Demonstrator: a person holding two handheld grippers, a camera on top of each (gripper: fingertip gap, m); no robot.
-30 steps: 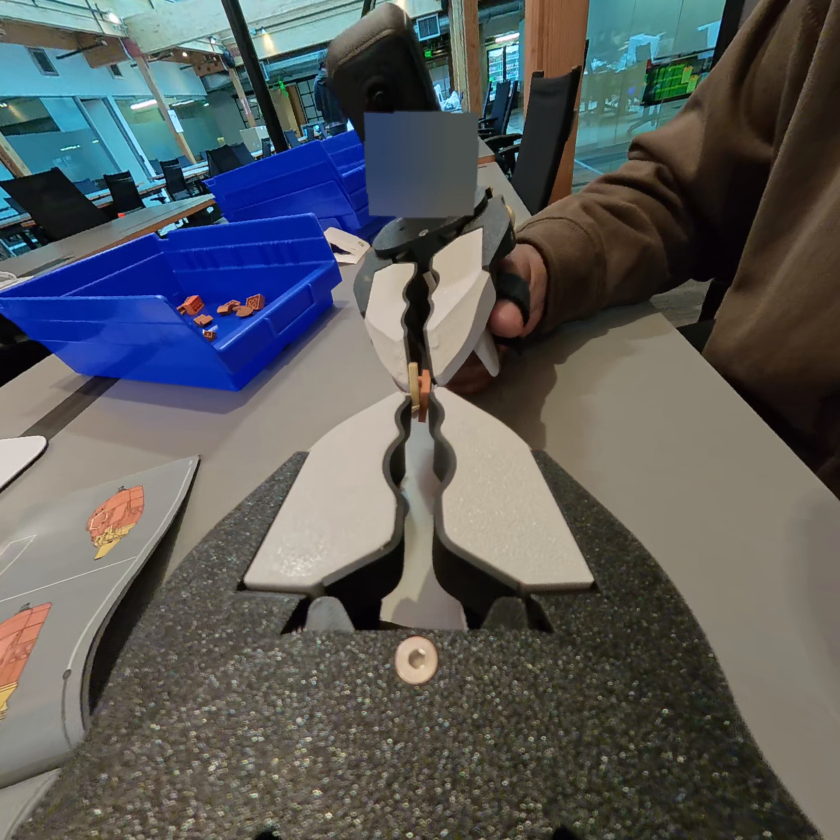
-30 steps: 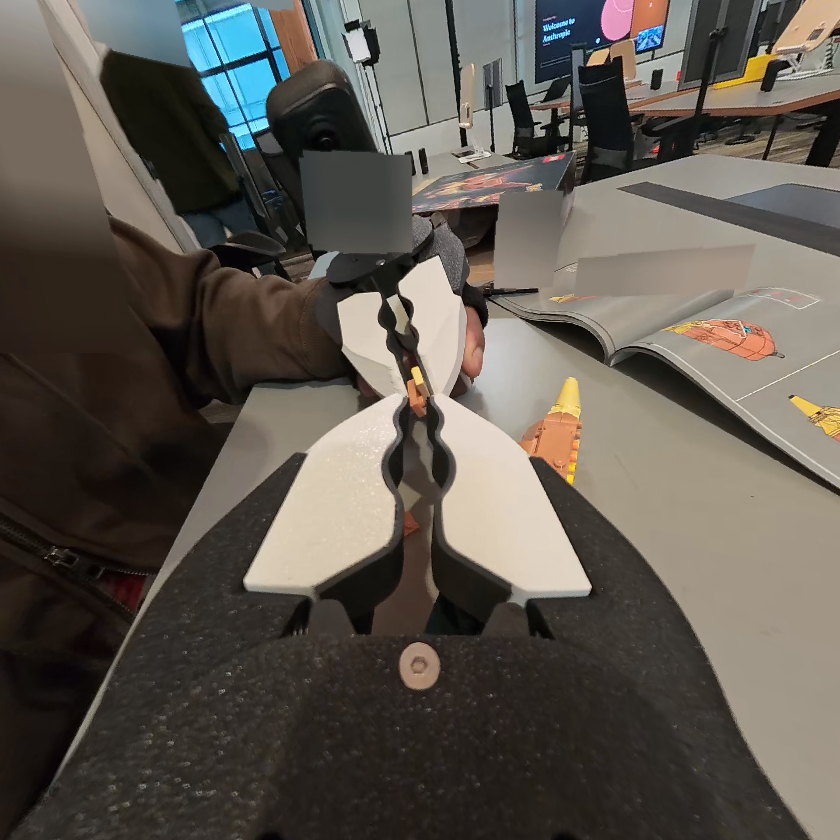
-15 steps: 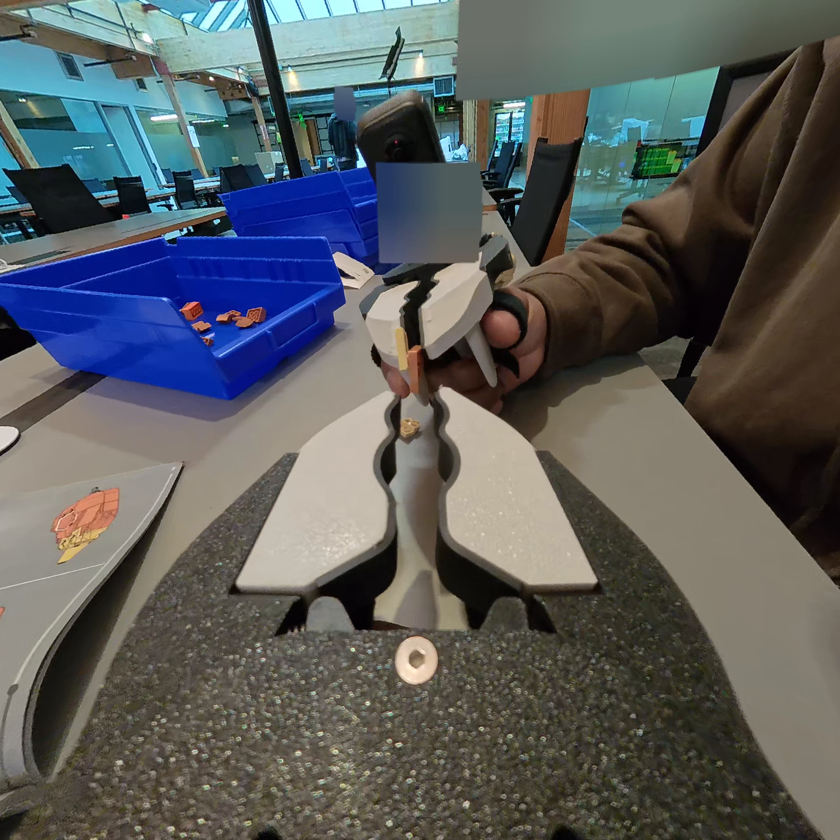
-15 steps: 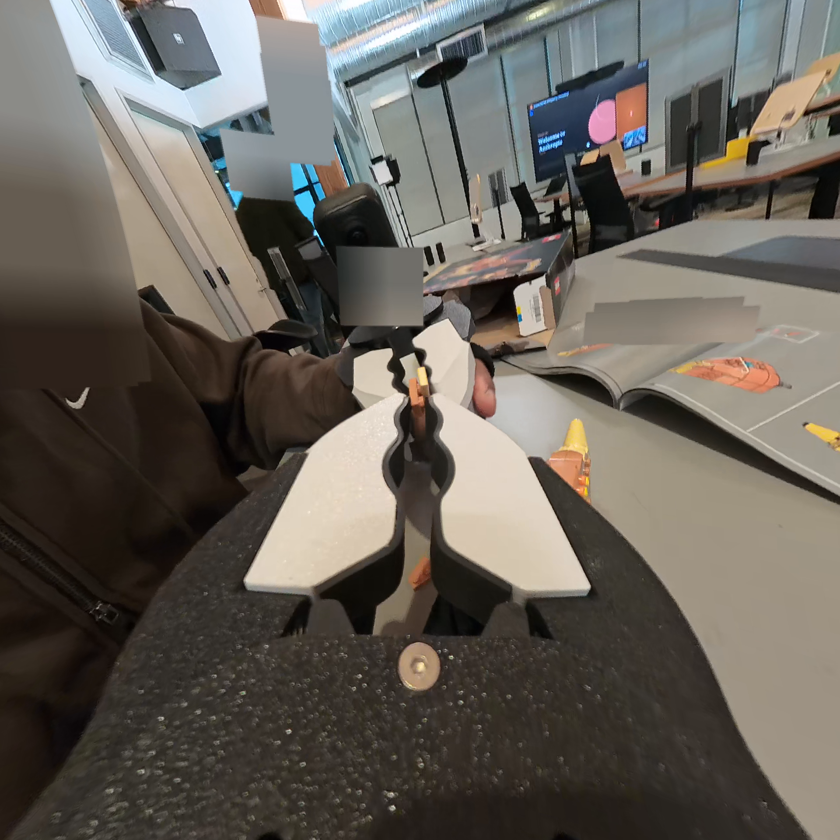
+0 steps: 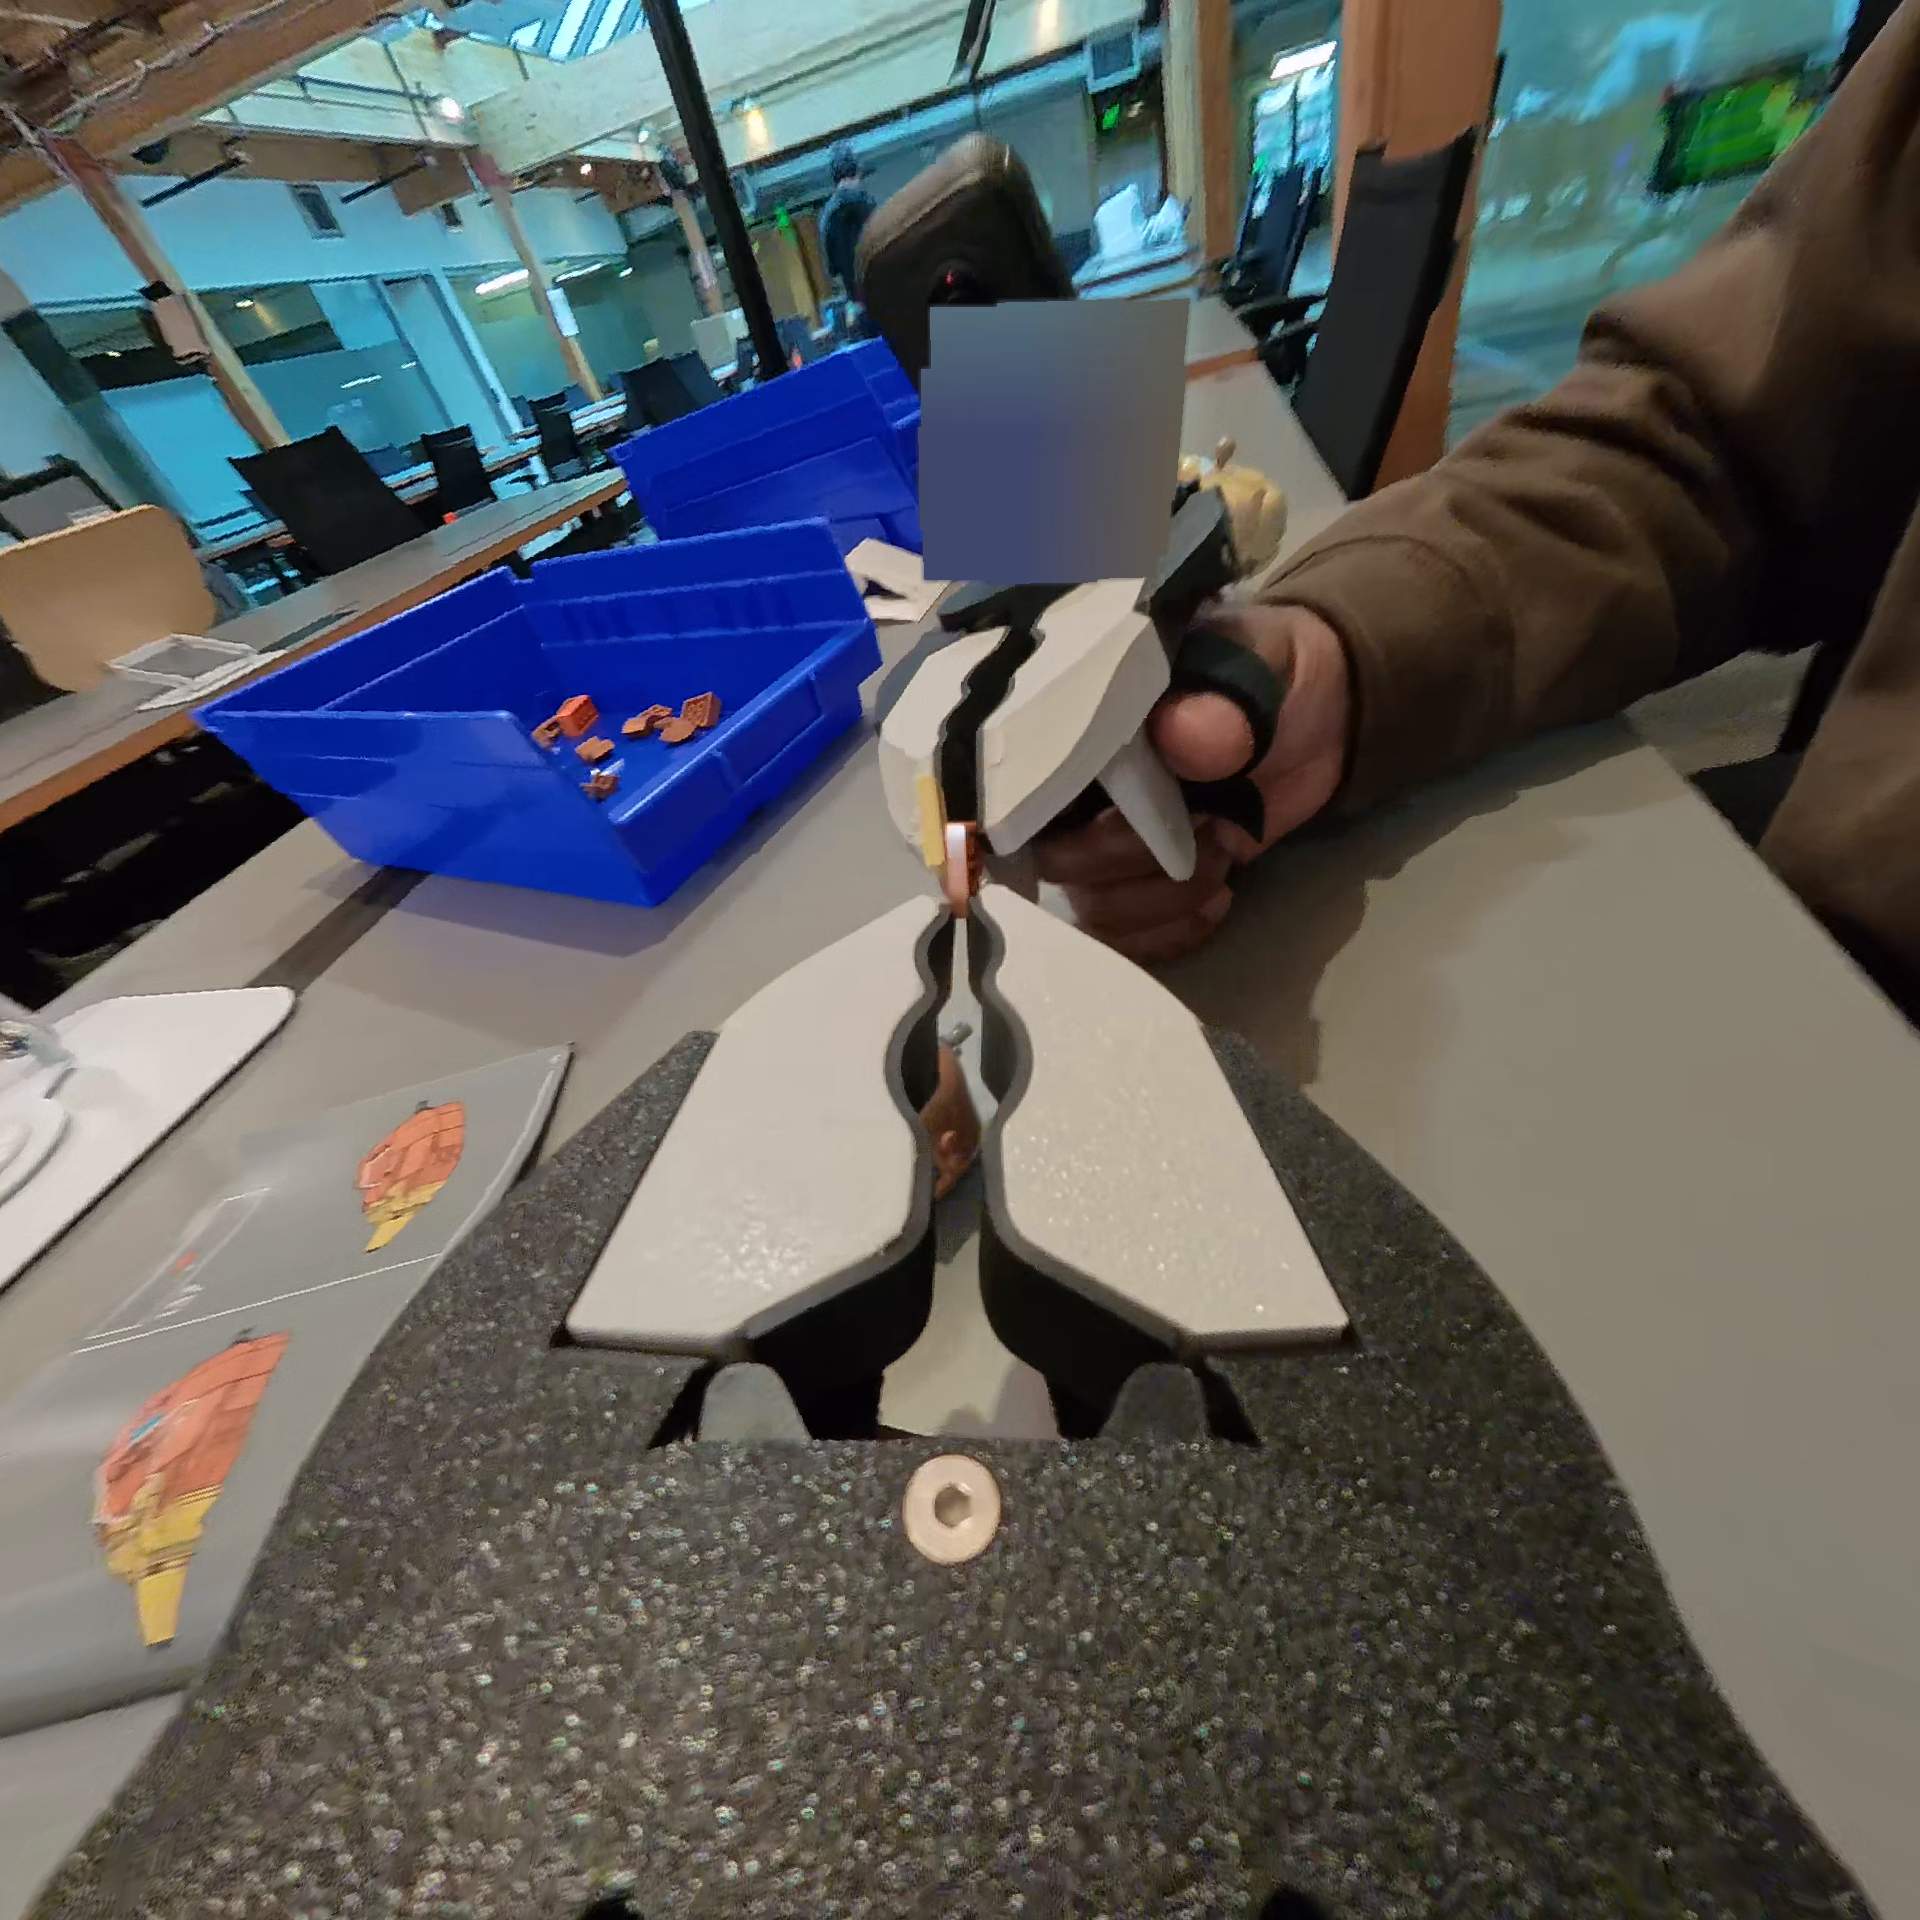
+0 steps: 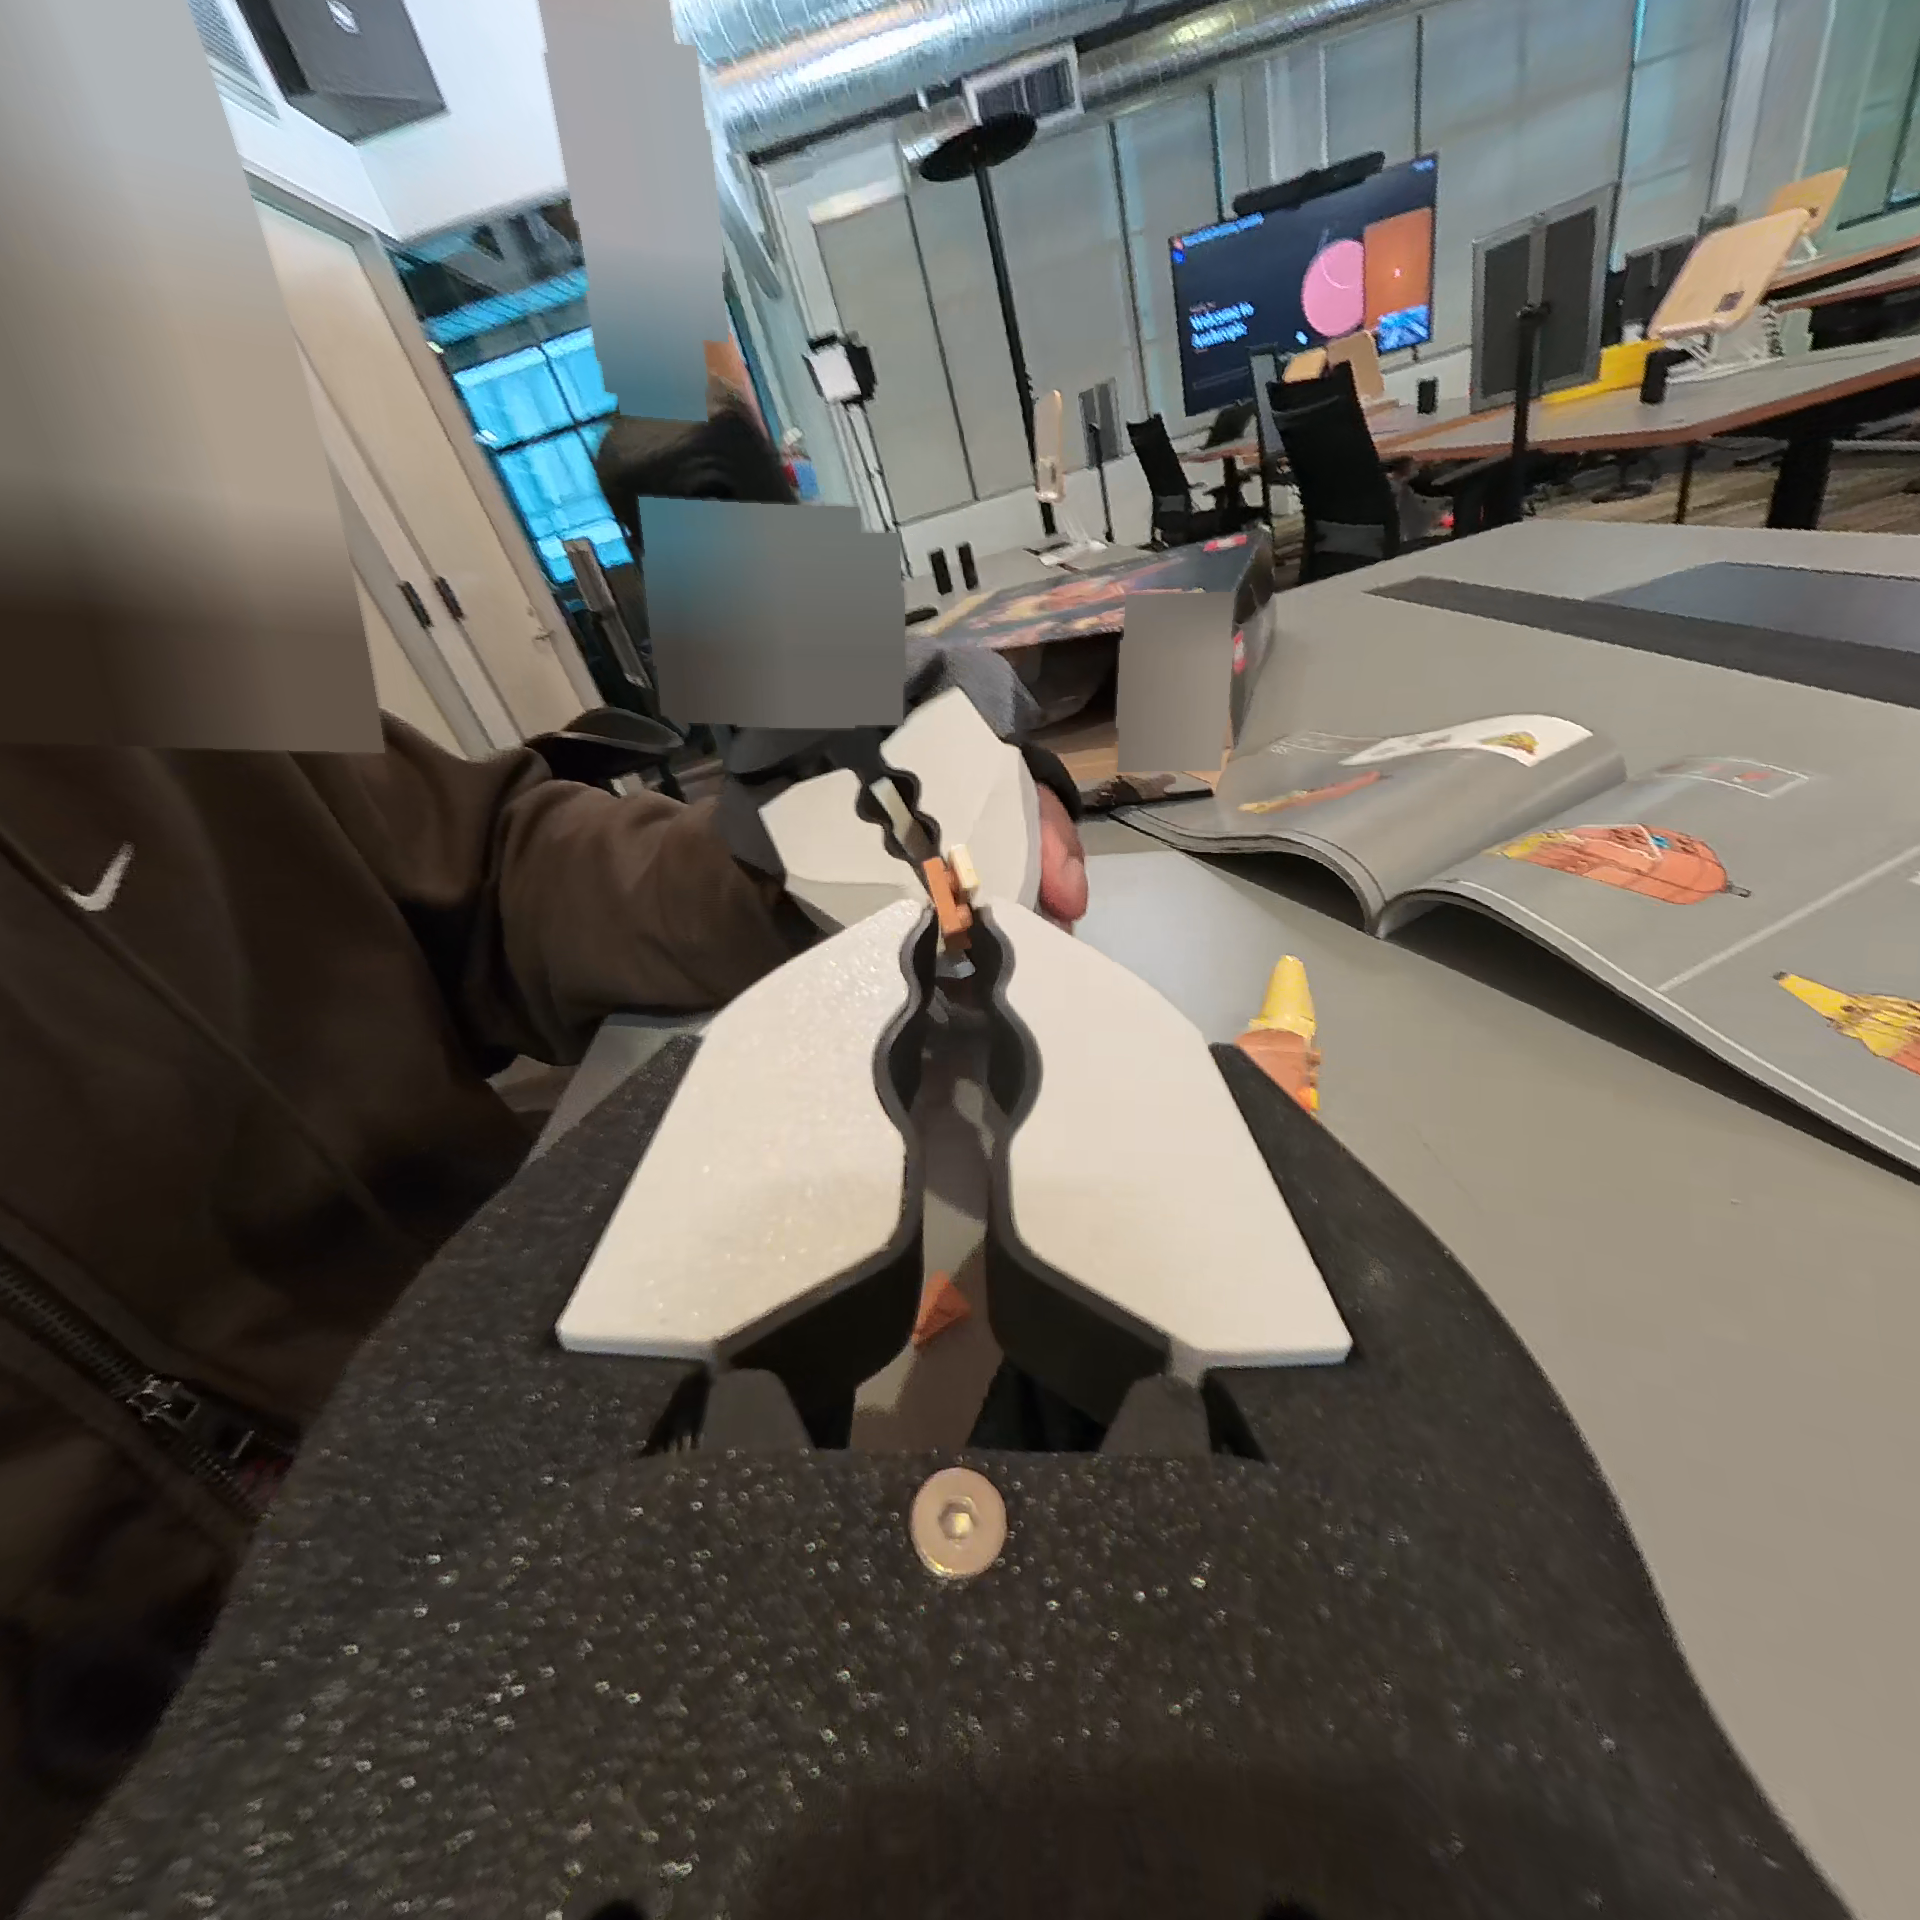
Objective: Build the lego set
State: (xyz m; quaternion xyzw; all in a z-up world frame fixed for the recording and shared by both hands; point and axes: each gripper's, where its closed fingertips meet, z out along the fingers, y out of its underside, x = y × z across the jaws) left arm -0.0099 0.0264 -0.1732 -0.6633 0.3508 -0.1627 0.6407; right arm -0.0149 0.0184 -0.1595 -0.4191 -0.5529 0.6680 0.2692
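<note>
Both grippers meet tip to tip above the tabletop [image 5: 1558, 1091]. The left gripper [image 5: 958, 914] pinches an orange piece [image 5: 961, 857] shut; the right gripper [image 5: 951, 821] is clamped on a tan piece [image 5: 928, 810] pressed against it.

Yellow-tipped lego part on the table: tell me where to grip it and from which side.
Grip the yellow-tipped lego part across its orange body, probably from above: it lies flat and long, and the cone tip tapers. Its near end is hidden.
</note>
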